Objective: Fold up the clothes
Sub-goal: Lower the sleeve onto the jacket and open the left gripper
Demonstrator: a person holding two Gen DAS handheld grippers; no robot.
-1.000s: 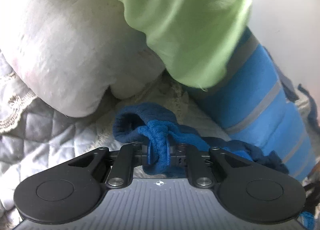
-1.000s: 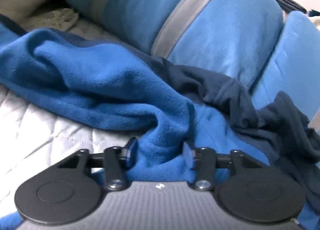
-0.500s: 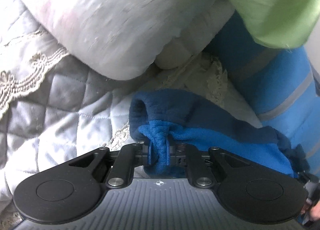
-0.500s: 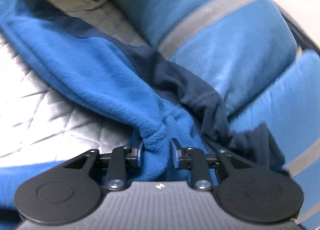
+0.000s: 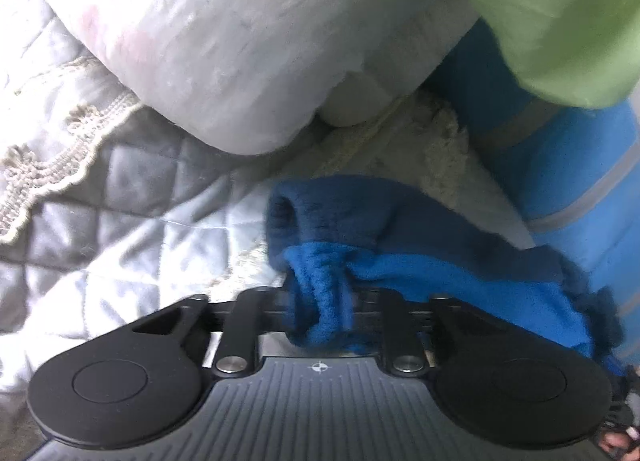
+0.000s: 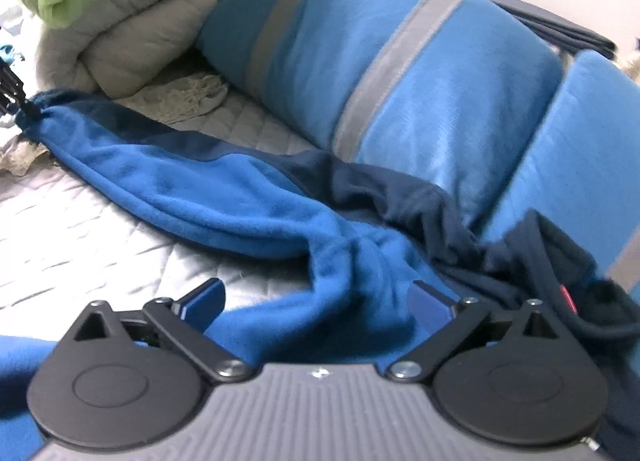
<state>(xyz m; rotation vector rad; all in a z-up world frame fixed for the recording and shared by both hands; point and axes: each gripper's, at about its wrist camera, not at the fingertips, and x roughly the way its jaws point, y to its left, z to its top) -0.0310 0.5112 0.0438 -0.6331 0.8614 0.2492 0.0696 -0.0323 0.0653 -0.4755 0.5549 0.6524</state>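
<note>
A: Nearest the right-hand camera, the right gripper (image 6: 316, 301) has its jaws spread wide and opening, with a ridge of the blue fleece garment (image 6: 224, 189) lying loose between them, pressed by neither pad.

B: And the left gripper (image 5: 320, 301)?

A: Its jaws are opening too. The bunched cuff of the garment sits between them, but the pads stand clear of it. From there the garment runs in a long band over the quilted bedspread (image 6: 72, 221), its dark lining partly against the striped blue bolster (image 6: 400, 73).

B: So what might spoil the fold?

A: Likely the fleece slumping as both grips let go. It is soft and twisted, so the band could roll or bunch. Farther back, the white duvet (image 5: 220, 41) and the green cloth (image 5: 552, 13) crowd the cuff end, so a wide sweep could snag there.
</note>
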